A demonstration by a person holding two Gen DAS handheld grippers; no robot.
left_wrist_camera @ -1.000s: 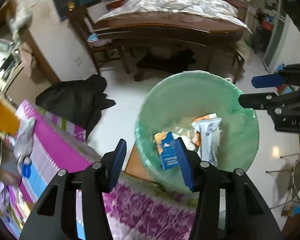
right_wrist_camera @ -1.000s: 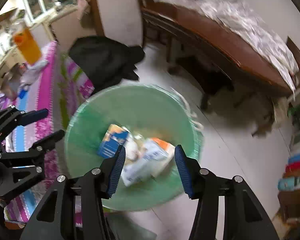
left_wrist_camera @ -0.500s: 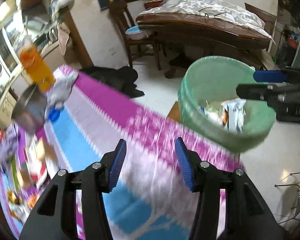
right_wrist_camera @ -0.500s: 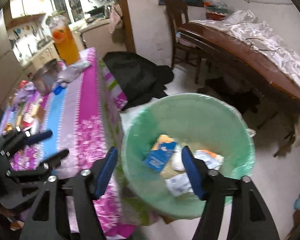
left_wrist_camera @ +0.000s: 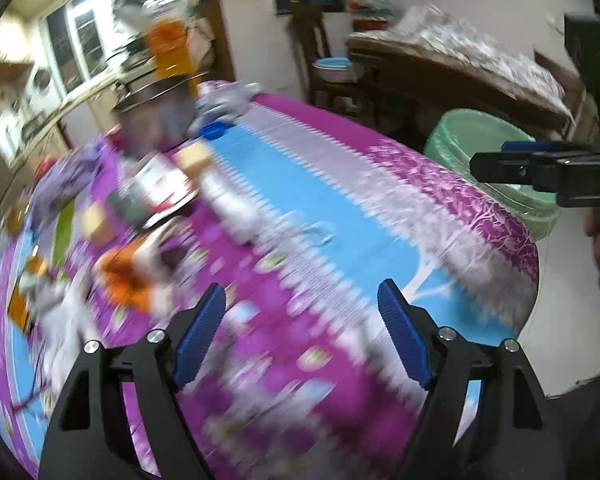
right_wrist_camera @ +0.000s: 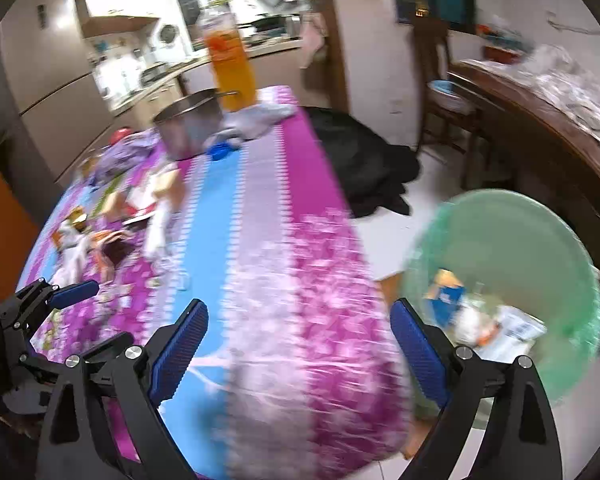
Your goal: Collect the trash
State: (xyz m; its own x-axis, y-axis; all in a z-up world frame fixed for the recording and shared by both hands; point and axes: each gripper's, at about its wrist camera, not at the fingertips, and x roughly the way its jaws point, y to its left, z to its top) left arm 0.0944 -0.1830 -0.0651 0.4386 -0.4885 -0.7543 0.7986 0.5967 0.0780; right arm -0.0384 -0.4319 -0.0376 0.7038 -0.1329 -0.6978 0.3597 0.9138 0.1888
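Both views are motion-blurred. My left gripper [left_wrist_camera: 302,336] hangs over the purple and blue tablecloth [left_wrist_camera: 340,184], its jaws opening with nothing between them. My right gripper [right_wrist_camera: 298,344] is over the table's near end [right_wrist_camera: 268,200], jaws also opening and empty. Loose trash lies at the table's left: an orange wrapper [left_wrist_camera: 124,276], white packets [left_wrist_camera: 160,184] and scraps [right_wrist_camera: 80,240]. The green-lined bin [right_wrist_camera: 500,208] stands on the floor to the right and holds a blue carton [right_wrist_camera: 446,292] and a white packet [right_wrist_camera: 512,332]. Each gripper shows in the other's view [left_wrist_camera: 496,160] [right_wrist_camera: 100,316].
At the table's far end stand a steel pot [right_wrist_camera: 192,128], a tall orange bottle [right_wrist_camera: 230,68], a pale cloth [right_wrist_camera: 256,120] and a blue lid [right_wrist_camera: 220,150]. A black garment [right_wrist_camera: 364,168] lies on the floor. A chair [right_wrist_camera: 452,100] and a wooden table [right_wrist_camera: 560,140] stand beyond the bin.
Both grippers have swung left from above the bin to over the table. Both pairs of jaws have spread wider. The bin now sits at the right of each view.
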